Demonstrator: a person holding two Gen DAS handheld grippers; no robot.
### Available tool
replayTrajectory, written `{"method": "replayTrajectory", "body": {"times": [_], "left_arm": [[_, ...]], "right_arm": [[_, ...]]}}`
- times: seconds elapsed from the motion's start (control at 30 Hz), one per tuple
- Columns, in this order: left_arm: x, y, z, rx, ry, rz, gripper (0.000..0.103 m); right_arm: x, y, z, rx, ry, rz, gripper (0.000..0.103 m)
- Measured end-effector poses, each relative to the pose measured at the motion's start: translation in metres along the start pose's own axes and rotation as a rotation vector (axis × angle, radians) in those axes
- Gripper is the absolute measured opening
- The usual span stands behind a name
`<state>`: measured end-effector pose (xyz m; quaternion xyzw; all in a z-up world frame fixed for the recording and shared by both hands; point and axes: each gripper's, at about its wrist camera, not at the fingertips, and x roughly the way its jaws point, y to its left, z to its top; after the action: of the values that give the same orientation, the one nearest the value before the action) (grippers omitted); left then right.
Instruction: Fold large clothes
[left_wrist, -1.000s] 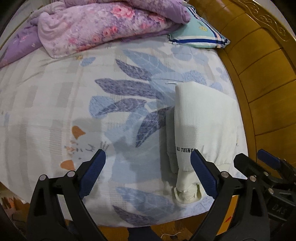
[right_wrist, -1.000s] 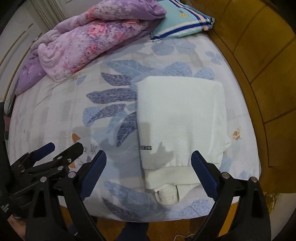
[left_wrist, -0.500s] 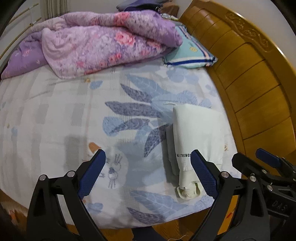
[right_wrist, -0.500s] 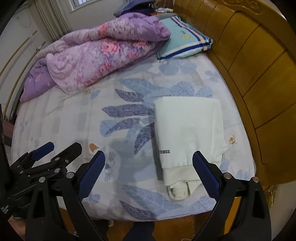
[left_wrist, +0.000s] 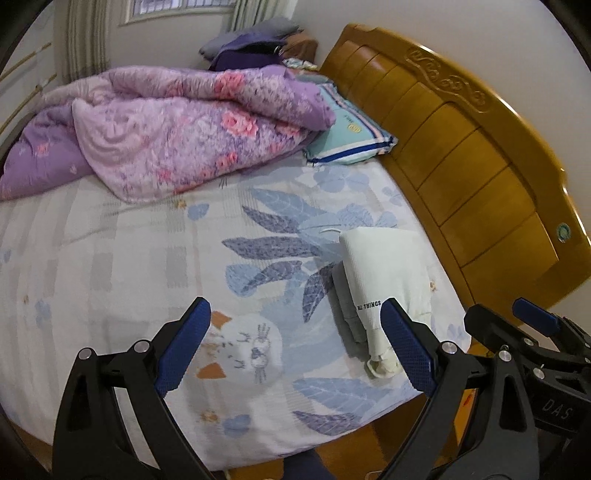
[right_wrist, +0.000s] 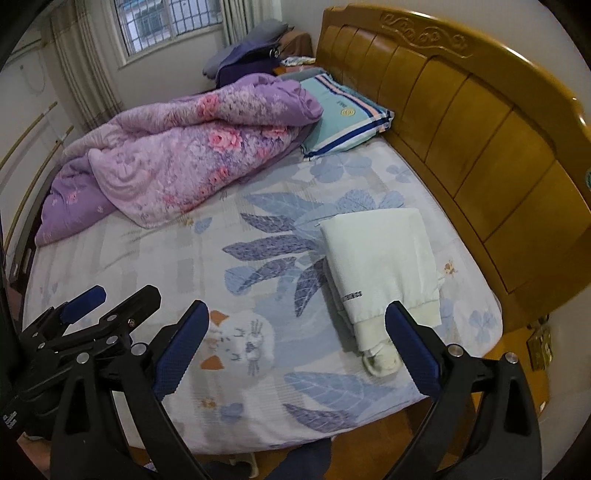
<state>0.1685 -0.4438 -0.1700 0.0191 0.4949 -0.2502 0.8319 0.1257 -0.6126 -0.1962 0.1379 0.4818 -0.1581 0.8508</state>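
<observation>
Left gripper: jaws spread wide, nothing between them, held above the near edge of the bed. Right gripper: same, jaws wide apart and empty.

Garment: white, folded into a compact rectangle, lying flat on the sheet near the headboard, at the bed's near right corner. A cuff or rolled end sticks out toward the bed edge. Neither gripper touches it.

Left view only: black lettering "ALL THINGS" legible on the fold edge; right gripper visible at far right, over the bed corner.

Right view only: garment's top face seen more fully, lettering blurred; window behind; left gripper at lower left.

Both views: purple quilt bunched at the far side, striped pillow against the headboard, well apart from the garment.
</observation>
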Motion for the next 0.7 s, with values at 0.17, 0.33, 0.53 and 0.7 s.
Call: {"method": "replayTrajectory", "body": {"times": [0.17,0.33,0.53,0.7], "left_arm": [[-0.040,0.020,-0.008,0.049,-0.027,-0.012,0.096],[-0.074,0.034,-0.014,0.061,-0.048,-0.026,0.096],[-0.104,0.041,-0.019,0.051,-0.056,-0.031,0.097],[-0.125,0.040,-0.017,0.035,-0.089,-0.037,0.097]], "right_arm": [[-0.028,0.026,-0.017,0.039,-0.022,-0.008,0.093],[-0.054,0.048,-0.027,0.056,-0.044,-0.017,0.093],[-0.078,0.063,-0.032,0.039,-0.063,-0.017,0.093],[-0.094,0.065,-0.031,0.031,-0.096,0.011,0.093]]}}
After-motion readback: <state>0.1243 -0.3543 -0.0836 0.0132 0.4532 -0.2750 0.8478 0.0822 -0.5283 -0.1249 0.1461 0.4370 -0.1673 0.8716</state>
